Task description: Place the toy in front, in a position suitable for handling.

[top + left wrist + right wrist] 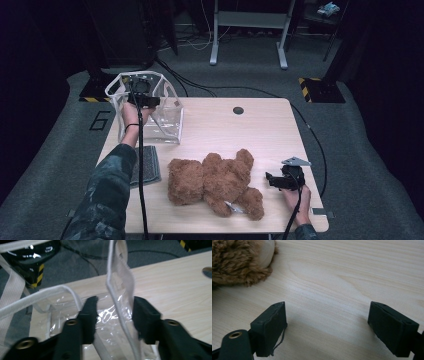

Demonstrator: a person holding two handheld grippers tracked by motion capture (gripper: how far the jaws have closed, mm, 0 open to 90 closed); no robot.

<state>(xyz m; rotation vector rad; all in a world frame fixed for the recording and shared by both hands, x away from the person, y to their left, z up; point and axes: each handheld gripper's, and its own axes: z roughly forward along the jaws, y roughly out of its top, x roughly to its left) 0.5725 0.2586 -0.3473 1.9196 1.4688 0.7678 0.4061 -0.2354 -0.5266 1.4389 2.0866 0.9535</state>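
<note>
A clear plastic bag (160, 117) with white trim and straps stands at the table's far left. My left gripper (141, 100) is at its top rim. In the left gripper view the jaws of my left gripper (113, 307) stand apart with the bag's white strap (122, 272) and a trimmed edge running between them; the pads do not press on it. A brown teddy bear (215, 182) lies near the front middle of the table. To its right my right gripper (272, 179) stands open over bare wood, and the bear's fur (234, 262) shows far left of the right gripper (327, 315).
The light wooden table (250, 130) has a round hole (238, 110) at its far side. A grey flat cloth (147, 172) lies at the left, partly under the person's sleeve. Cables (220, 90) run over the grey floor behind, near a white frame stand (250, 30).
</note>
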